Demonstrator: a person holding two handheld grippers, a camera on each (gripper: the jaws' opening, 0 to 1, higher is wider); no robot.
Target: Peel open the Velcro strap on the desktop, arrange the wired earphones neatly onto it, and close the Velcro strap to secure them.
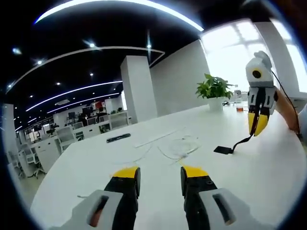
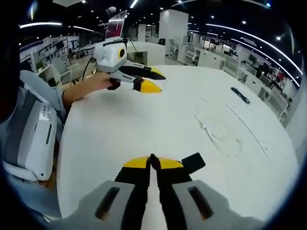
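A black Velcro strap rests with one end on the white desk, its other end lifted by my right gripper, which is shut on it. In the right gripper view the shut jaws pinch the strap, whose black end sticks out to the right. White wired earphones lie loosely spread on the desk just left of the strap, seen again as earphones. My left gripper is open and holds nothing, short of the earphones; across the desk the left gripper is held in a hand.
A small black bar and a long white strip lie beyond the earphones. A potted plant stands at the desk's far edge. A person's sleeve and a white device sit at the desk's side.
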